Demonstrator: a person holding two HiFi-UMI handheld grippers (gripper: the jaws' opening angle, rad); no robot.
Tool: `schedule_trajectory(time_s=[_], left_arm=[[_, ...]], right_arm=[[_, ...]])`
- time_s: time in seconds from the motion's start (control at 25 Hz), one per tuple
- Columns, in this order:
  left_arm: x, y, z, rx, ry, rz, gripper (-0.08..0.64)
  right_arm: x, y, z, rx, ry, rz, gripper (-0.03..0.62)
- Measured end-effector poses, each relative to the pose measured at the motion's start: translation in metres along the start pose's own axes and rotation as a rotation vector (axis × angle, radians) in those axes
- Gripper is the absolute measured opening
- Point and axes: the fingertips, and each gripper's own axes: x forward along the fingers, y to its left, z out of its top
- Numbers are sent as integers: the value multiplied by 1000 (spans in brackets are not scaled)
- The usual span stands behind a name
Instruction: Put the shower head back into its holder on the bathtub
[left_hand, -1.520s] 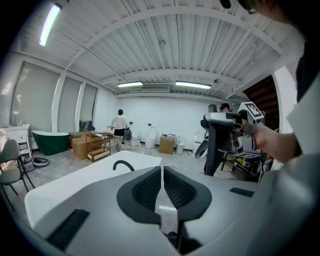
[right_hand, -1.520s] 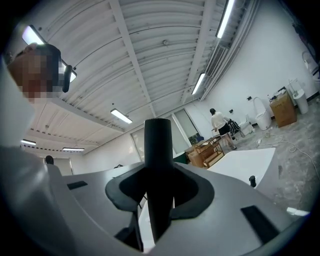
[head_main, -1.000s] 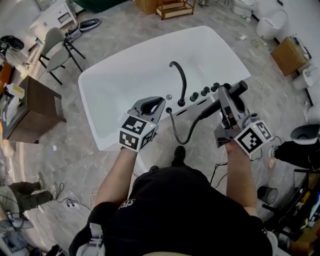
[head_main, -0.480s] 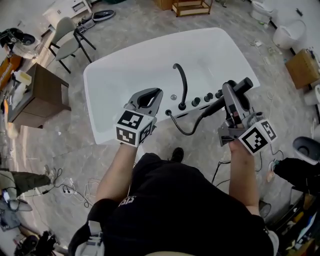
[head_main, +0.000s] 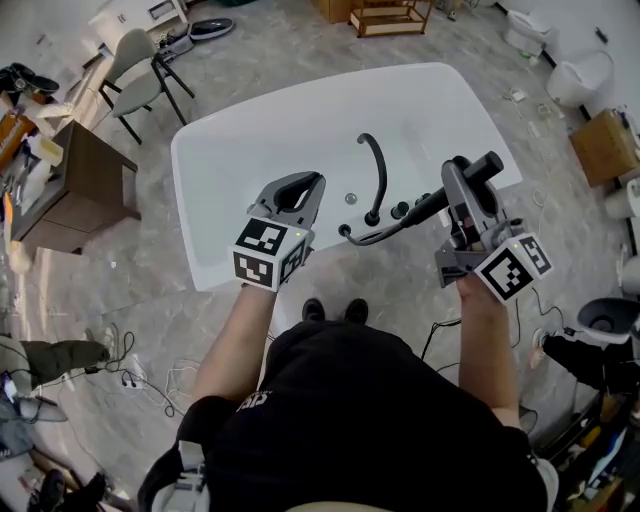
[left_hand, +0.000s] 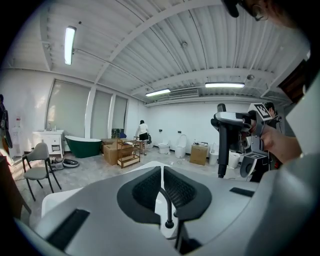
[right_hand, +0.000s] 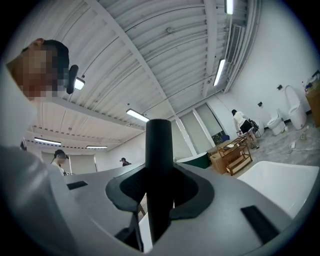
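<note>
My right gripper (head_main: 458, 186) is shut on the black shower head (head_main: 466, 178), whose handle stands upright between the pads in the right gripper view (right_hand: 159, 165). Its black hose (head_main: 372, 236) loops down to a fitting on the near rim of the white bathtub (head_main: 250, 140). The shower head hangs just above the black knobs (head_main: 401, 210), right of the curved black faucet spout (head_main: 377, 172). My left gripper (head_main: 303, 188) hovers over the tub's near rim, left of the spout, shut and empty. From the left gripper view the held shower head (left_hand: 223, 145) shows at the right.
A brown cabinet (head_main: 70, 190) and grey chairs (head_main: 135, 65) stand left of the tub. A cardboard box (head_main: 605, 145) and toilets (head_main: 585, 75) are at the right, a wooden rack (head_main: 390, 15) behind. Cables (head_main: 150, 385) lie on the floor near my feet.
Both grippers have moved forward toward the tub, and my feet have stepped up to its rim. The shower head, still gripped, now sits over the knobs.
</note>
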Motion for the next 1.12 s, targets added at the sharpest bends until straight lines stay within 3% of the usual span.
schedule_trajectory(time_s=[0.12, 0.52, 0.84, 1.12], left_arm=[[-13, 27, -7, -29, 1, 5, 29], [-34, 78, -31, -31, 5, -9, 29], [-8, 104, -56, -46, 40, -7, 29], [31, 109, -82, -80, 122, -9, 29]], right_arm=[[26, 20, -8, -31, 16, -5, 124], [65, 44, -100, -25, 159, -55, 124], [86, 6, -162, -15, 274, -100, 124], [87, -44, -203, 28, 405, -156, 124]])
